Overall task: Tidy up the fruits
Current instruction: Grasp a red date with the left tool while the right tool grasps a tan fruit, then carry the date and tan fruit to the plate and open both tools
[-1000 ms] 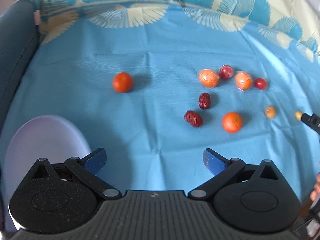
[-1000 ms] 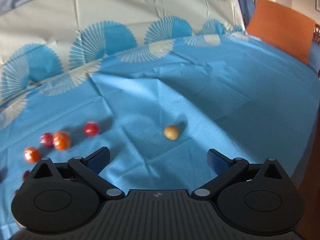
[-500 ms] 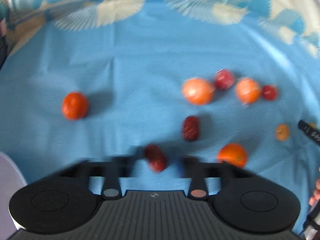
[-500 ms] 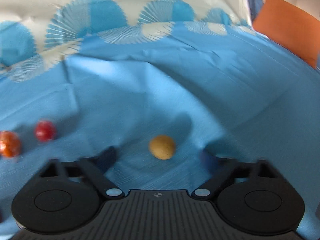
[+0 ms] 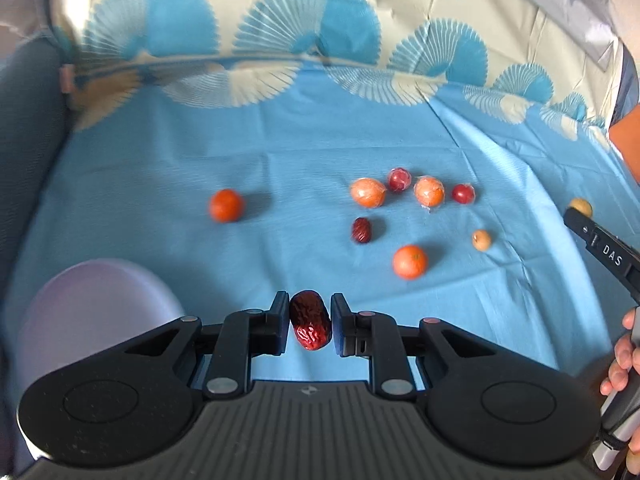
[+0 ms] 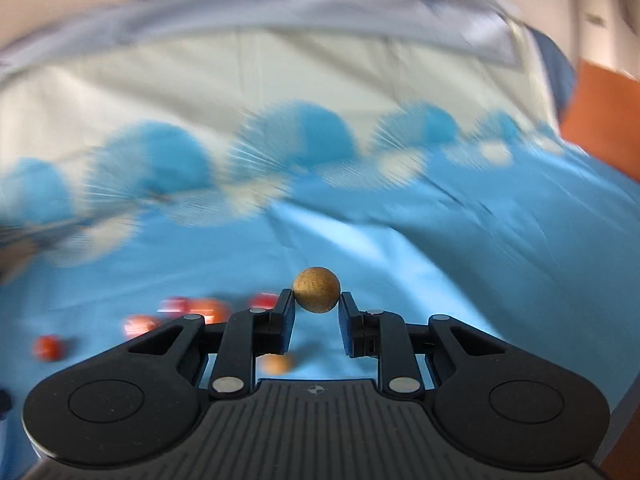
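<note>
My left gripper is shut on a wrinkled dark red date, held above the blue cloth. My right gripper is shut on a round tan longan, lifted off the cloth; it also shows at the right edge of the left wrist view. On the cloth lie a second date, an orange, another orange, two wrapped orange fruits, two small red fruits and another longan.
A pale lilac plate sits at the lower left of the left wrist view. A dark cushion edge runs along the left. An orange panel stands at the far right. The right wrist view is motion-blurred.
Both grippers went from open to shut. The left one closed on the near date and lifted it. The right one closed on the longan and raised it off the cloth.
</note>
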Demonstrator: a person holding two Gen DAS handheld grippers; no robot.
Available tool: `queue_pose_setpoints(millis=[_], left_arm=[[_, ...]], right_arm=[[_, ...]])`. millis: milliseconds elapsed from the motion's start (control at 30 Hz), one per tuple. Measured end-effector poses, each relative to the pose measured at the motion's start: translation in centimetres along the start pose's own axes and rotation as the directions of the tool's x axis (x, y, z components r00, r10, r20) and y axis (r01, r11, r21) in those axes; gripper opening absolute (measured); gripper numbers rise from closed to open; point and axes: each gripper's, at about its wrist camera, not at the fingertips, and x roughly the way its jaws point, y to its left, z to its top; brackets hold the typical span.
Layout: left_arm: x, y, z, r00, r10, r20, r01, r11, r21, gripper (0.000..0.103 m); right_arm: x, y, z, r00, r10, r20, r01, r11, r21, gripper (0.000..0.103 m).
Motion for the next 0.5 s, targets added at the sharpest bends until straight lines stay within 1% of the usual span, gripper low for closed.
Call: queue_pose_setpoints(millis=[100,200,300,367,500], left_arm=[[-5.0,1.9,-2.3,0.999,0.037,0.021,-0.037,0.999,-0.008,0.024],[-9.4,4.4,-5.0,0.996,0.078,0.045,-0.077,0.997,-0.025,0.024],[-13.2,6.7,-8.0,0.99,0.123,0.069,-0.12,0.992,-0.047,0.024],[-15.2,8.1,-10.1,0.986,0.146,0.08,-0.14,0.988,-0.072,0.024],[-18.2,10.3,-14.3,0.985,0.153,0.076,-0.142,0.98,-0.136,0.024]], right_arm=[[-5.3,3.0,0.0,0.993,0.119,0.025,-0.118,0.991,-0.056,0.025],[-9.9,6.0,-0.7,0.974,0.227,0.007,-0.225,0.969,-0.101,0.025],[-13.9,8.8,-2.0,0.946,0.322,-0.044,-0.325,0.935,-0.143,0.025],[-16.5,10.9,-3.2,0.923,0.376,-0.083,-0.385,0.907,-0.17,0.025],[-21.3,14.4,-6.1,0.884,0.445,-0.142,-0.467,0.853,-0.231,0.025]])
